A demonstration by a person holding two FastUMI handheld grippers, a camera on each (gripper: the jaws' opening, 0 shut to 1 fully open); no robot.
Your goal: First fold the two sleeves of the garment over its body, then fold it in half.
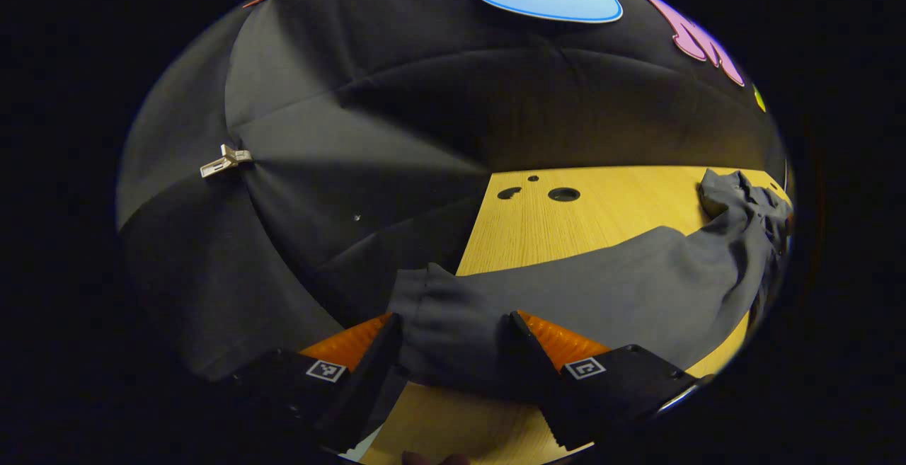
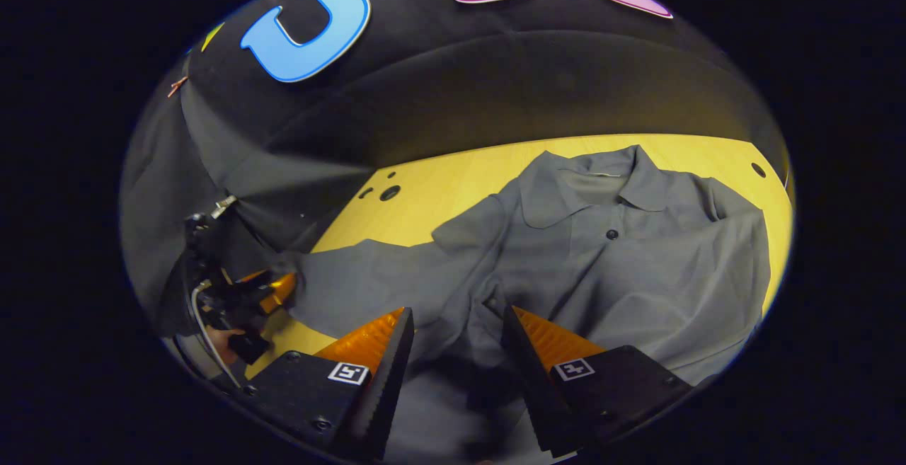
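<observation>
Recording booth, not a home: black cloth wall (image 1: 368, 118) draped behind a pale wood-grain tabletop (image 1: 566, 224) with drilled holes (image 1: 563, 194) at 12 o'clock; a white clip (image 1: 225, 161) pins the cloth at 9 o'clock.

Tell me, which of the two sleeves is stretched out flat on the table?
The sleeve reaching toward the left gripper, with its cuff between that gripper's fingers. The other sleeve, beyond the collar, lies bunched against the garment's body.
</observation>
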